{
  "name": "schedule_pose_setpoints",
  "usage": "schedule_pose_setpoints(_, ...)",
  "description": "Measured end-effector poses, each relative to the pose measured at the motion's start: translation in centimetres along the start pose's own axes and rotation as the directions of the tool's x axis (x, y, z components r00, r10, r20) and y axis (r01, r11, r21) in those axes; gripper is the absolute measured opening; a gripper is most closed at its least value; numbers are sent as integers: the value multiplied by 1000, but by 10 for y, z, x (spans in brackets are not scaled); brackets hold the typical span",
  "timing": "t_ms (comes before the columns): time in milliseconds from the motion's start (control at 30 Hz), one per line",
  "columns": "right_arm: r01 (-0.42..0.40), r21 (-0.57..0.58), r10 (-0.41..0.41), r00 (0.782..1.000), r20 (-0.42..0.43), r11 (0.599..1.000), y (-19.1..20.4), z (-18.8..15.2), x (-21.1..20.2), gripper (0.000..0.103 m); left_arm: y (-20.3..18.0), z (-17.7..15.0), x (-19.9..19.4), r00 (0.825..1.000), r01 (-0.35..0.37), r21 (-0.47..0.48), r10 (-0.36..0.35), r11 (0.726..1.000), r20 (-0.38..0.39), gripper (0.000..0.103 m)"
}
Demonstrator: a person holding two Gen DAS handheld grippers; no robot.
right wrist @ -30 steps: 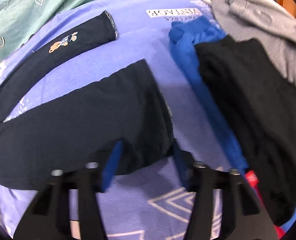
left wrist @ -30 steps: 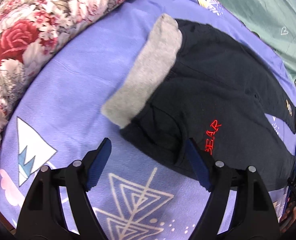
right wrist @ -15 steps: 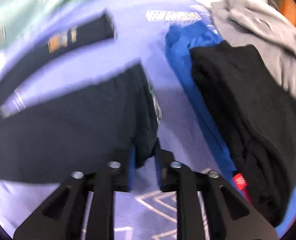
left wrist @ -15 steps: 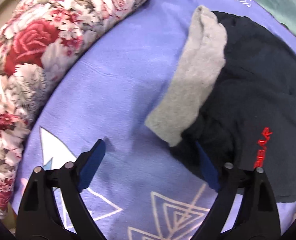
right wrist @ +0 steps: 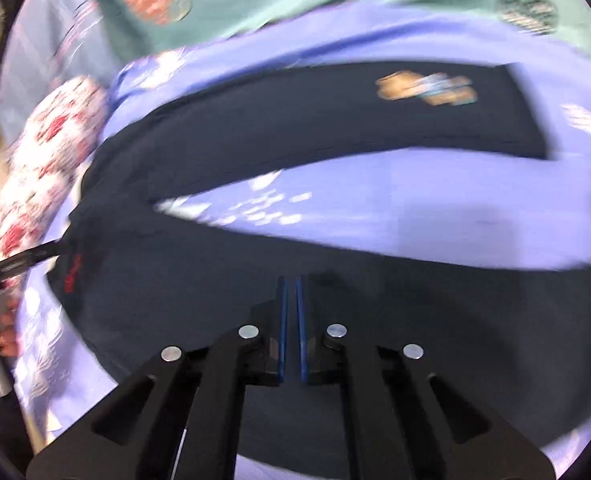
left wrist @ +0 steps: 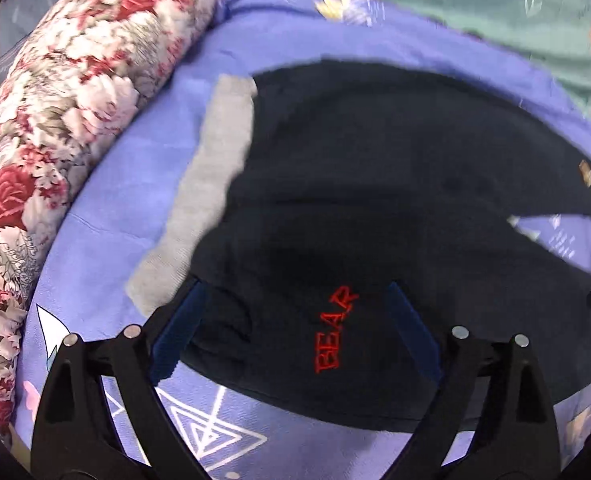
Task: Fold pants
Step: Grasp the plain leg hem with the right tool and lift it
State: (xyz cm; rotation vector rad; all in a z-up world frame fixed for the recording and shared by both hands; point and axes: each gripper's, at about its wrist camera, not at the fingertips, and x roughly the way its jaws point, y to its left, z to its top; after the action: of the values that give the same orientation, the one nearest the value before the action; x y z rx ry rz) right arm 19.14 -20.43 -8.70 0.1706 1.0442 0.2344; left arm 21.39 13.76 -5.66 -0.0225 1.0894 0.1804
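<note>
A bed carries everything here, covered by a lilac sheet [left wrist: 143, 208] printed with white geometric shapes. Along the sheet's far edge lies a teal cover [left wrist: 475, 4] with small printed motifs, and at its left edge sits a bulky quilt [left wrist: 63, 128] patterned with red and pink roses.

The dark navy pants [left wrist: 375, 184] are spread flat over the middle of the sheet, the grey waistband [left wrist: 211, 184] turned toward the floral quilt. The two legs run away from the waistband and part, with a wedge of bare sheet showing between them. The far leg [right wrist: 335, 120] carries a small cartoon patch near its cuff; the near leg [right wrist: 255, 280] lies closest to the cameras. Red embroidered letters reading BEAR [left wrist: 335, 332] sit on the hip, near the front edge of the garment.

The left hand-held gripper [left wrist: 295, 336] hangs over the waist end of the pants with its jaws spread wide, one finger by the waistband corner and the other beyond the lettering; the pads press on nothing. The right hand-held gripper [right wrist: 291, 320] is over the near leg with its jaws drawn almost together, only a thin slit between the blue pads. Whether any cloth is pinched in that slit cannot be told, as the view is blurred.
</note>
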Motion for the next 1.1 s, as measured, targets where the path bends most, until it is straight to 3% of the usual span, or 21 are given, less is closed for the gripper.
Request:
schedule_pose_setpoints(33,20,19,-20,1000,4,1000,-14,1,0,0,-2,-2,9,999,-28,11,28,1000,-29,93)
schedule_pose_setpoints(100,32,82,-33,999,9,996,-40,0,-9,0,6,-9,23,994,-92,11,93,996,-61,95)
schedule_pose_setpoints(133,98,144,-101,995,16,985,-63,-2,-21,0,13,-11,25,994,-87,-6,87,996,-61,99)
schedule_pose_setpoints(167,202,194,-210,978,19,960,-85,-5,-32,0,20,-13,24,995,-74,-31,72,997,-64,100)
schedule_pose_setpoints(200,309,236,-323,946,22,921,-104,-9,-43,0,22,-17,21,995,-76,-42,73,996,-62,100)
schedule_pose_setpoints(233,394,262,-413,911,19,881,-112,-14,-51,6,22,-18,19,994,-91,-42,88,995,-57,99)
schedule_pose_setpoints(267,448,285,-472,881,17,847,-117,-18,-57,10,21,-18,19,995,-91,-39,88,995,-56,99)
schedule_pose_setpoints(300,407,278,-431,902,27,870,-117,-24,-62,10,19,-18,17,994,-95,-34,93,995,-50,99)
schedule_pose_setpoints(333,321,262,-340,940,30,910,-114,-28,-61,10,16,-19,15,993,-109,-21,108,994,-41,99)
schedule_pose_setpoints(367,214,250,-226,974,21,944,-113,-33,-58,21,15,-20,13,992,-121,-7,121,993,-35,99)
schedule_pose_setpoints(400,179,240,-194,980,38,954,-116,-40,-62,23,14,-21,13,990,-138,7,138,990,-26,100)
schedule_pose_setpoints(433,214,242,-230,972,40,946,-125,-41,-65,22,15,-27,10,989,-145,9,146,989,-25,100)
schedule_pose_setpoints(467,279,254,-299,953,45,926,-135,-43,-69,19,16,-28,9,990,-142,3,142,990,-29,100)
schedule_pose_setpoints(500,396,273,-419,907,31,877,-145,-43,-74,19,20,-29,5,990,-134,-10,134,991,-35,100)
schedule_pose_setpoints(533,515,306,-543,840,6,800,-154,-43,-81,19,21,-30,1,990,-135,-15,134,991,-36,100)
schedule_pose_setpoints(567,511,339,-547,837,11,790,-155,-42,-86,20,22,-31,-4,990,-138,-12,138,990,-35,100)
schedule_pose_setpoints(667,315,254,-351,930,110,914,-116,-23,-89,22,18,-30,-32,996,-88,12,88,996,32,99)
schedule_pose_setpoints(767,121,130,-136,984,112,984,-54,5,-69,26,3,-26,-57,996,-19,26,16,999,93,99)
schedule_pose_setpoints(900,-46,15,45,996,81,999,30,32,-33,27,-21,-4,-59,991,26,23,-29,999,130,99)
schedule_pose_setpoints(967,-133,-83,138,989,52,988,82,43,-12,31,-27,8,-41,993,52,-12,-50,999,110,99)
schedule_pose_setpoints(1100,-270,-194,265,963,-51,943,141,51,34,32,-27,13,-11,996,46,-64,-41,997,76,99)
